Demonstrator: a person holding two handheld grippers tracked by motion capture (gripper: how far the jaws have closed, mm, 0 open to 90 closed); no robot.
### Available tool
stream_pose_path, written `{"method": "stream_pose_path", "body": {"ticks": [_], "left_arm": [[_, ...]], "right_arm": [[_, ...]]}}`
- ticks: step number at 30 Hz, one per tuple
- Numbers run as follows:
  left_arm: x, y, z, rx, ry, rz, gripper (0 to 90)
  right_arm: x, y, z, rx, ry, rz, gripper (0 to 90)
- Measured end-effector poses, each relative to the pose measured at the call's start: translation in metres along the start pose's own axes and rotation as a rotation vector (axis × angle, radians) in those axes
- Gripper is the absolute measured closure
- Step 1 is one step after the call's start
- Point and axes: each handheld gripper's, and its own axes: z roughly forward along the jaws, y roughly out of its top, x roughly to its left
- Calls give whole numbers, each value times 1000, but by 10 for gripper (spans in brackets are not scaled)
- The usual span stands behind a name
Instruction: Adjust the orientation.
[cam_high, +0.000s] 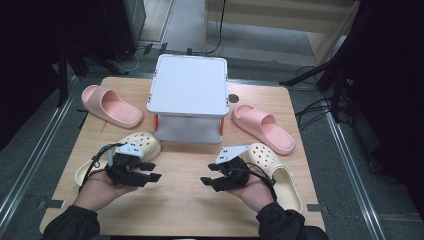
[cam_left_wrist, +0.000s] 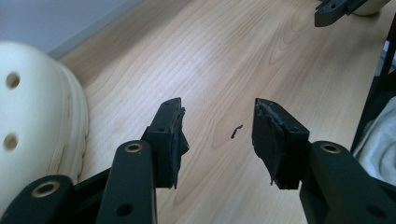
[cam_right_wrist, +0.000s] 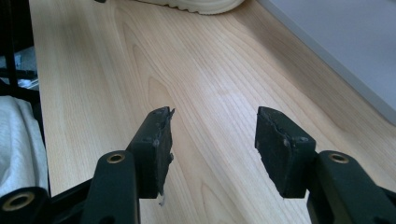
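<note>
Cream clog (cam_left_wrist: 32, 116) beside left gripper (cam_left_wrist: 217, 135)

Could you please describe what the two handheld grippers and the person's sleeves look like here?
Both the left gripper and right gripper are matte black two-jaw tools with brass-coloured pivot rivets, frayed black jaw pads, a grey three-cornered plate on top and a black trailing cable. The person wears dark long sleeves.
</note>
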Motion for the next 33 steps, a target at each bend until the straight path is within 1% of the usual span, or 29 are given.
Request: {"method": "stream_pose_path", "body": {"ticks": [2, 4, 6, 7, 9, 12, 13, 15, 18, 20, 23, 25, 26, 27, 28, 29, 31, 33], "left_arm": [[2, -4, -5, -8, 4, -17, 521], [4, -7, -9, -3, 15, -24, 522], [6, -9, -14, -5, 36, -25, 520], [6, -9, -14, -5, 36, -25, 522], [10, -12, -23, -25, 49, -41, 524], [14, -17, -32, -23, 64, -52, 526], [15, -18, -34, -23, 72, -57, 527], [18, -22, -39, -21, 83, -64, 531], [22, -29, -47, -24, 102, -86, 530], [25, -33, -52, -25, 122, -98, 522], [30, -37, -59, -22, 139, -120, 517], [35, -41, -63, -23, 144, -139, 515], [35, -41, -63, -23, 144, -139, 504], [36, -42, -64, -15, 131, -149, 504], [38, -43, -63, -5, 130, -157, 495], [40, -45, -62, 11, 147, -152, 496], [45, -46, -60, 36, 160, -166, 505], [49, -47, -58, 55, 184, -168, 512]], "right_arm": [[0, 2, 1, -6, 5, -1, 466], [-1, 4, 2, -10, 12, 0, 467], [-1, 5, 3, -7, 17, -8, 467], [-1, 6, 4, -5, 18, -9, 467], [-1, 8, 6, 2, 27, -5, 477], [-1, 10, 10, 16, 38, -13, 486], [-1, 11, 11, 14, 42, -18, 486], [0, 12, 12, 16, 48, -15, 486], [1, 14, 15, 22, 58, -19, 486], [1, 14, 17, 32, 60, -24, 486], [1, 15, 18, 40, 60, -26, 485], [0, 14, 18, 42, 59, -24, 484], [0, 14, 18, 42, 59, -24, 484], [0, 14, 18, 44, 59, -23, 484], [-1, 14, 18, 46, 57, -20, 484], [-1, 14, 18, 48, 56, -16, 484], [-1, 14, 19, 50, 57, -15, 483], [-1, 14, 19, 52, 57, -20, 483]]}}
